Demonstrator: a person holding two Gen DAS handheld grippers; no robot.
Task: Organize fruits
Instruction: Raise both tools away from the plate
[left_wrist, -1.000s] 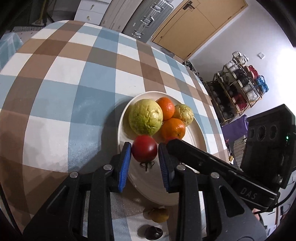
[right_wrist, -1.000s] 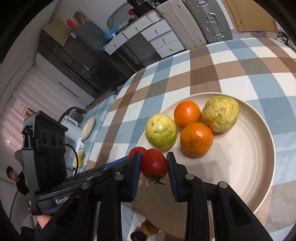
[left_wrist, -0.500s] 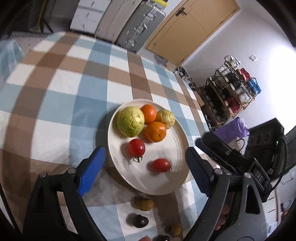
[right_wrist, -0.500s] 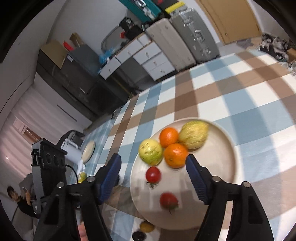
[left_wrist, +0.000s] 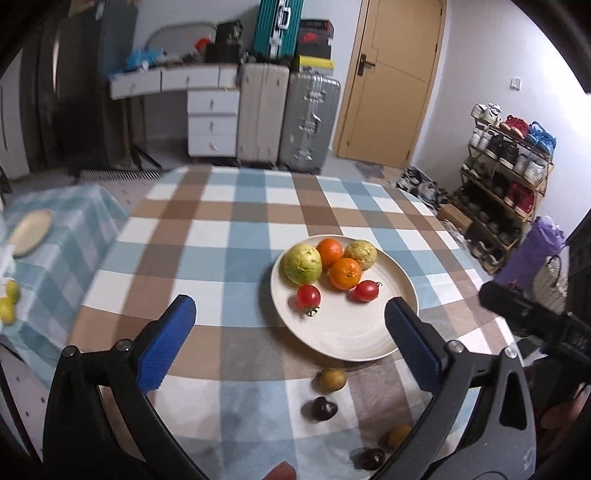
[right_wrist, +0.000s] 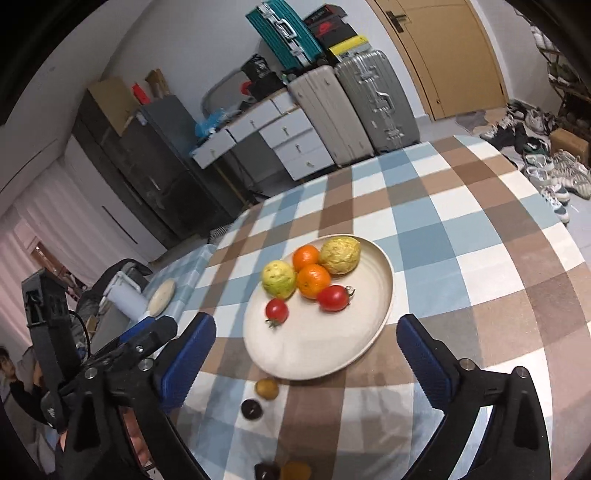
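Checked tablecloth (left_wrist: 221, 236) lying under everything, reaching right up to the cameras.

Closest in, left gripper (left_wrist: 288, 310) hanging above the cloth with its blue pads (left_wrist: 166, 343) spread wide, holding nothing. Right gripper (right_wrist: 306, 325) doing the same thing, pads wide apart, nothing between them. Both pointing toward the plate, likely lifted up high for a good look at what to grab next.

Just past the pads, four small fruits sitting on the cloth and not on the plate: a yellow-brown fruit (left_wrist: 331, 380), a dark fruit (left_wrist: 324, 408), another yellow one (left_wrist: 398, 435) and another dark one (left_wrist: 371, 459). Looking like the ones left to tidy. Being small and round, maybe rolling away if bumped, so needing a soft squeeze from both sides.

A little farther, round plate (left_wrist: 343, 356) resting just beside the yellow-brown fruit. Two tomatoes (left_wrist: 308, 296) lying near the middle, apart from each other, with bare plate in front, leaving room for more. Behind them, two oranges (left_wrist: 345, 273), a green fruit (left_wrist: 301, 264) and a bumpy yellow fruit (left_wrist: 361, 254) huddling close at the far side, probably leaning on each other and so not rolling.

Far off, suitcases (left_wrist: 308, 122), white drawers (left_wrist: 212, 122), a door (left_wrist: 395, 81) and a shoe rack (left_wrist: 509, 166) standing along the walls.
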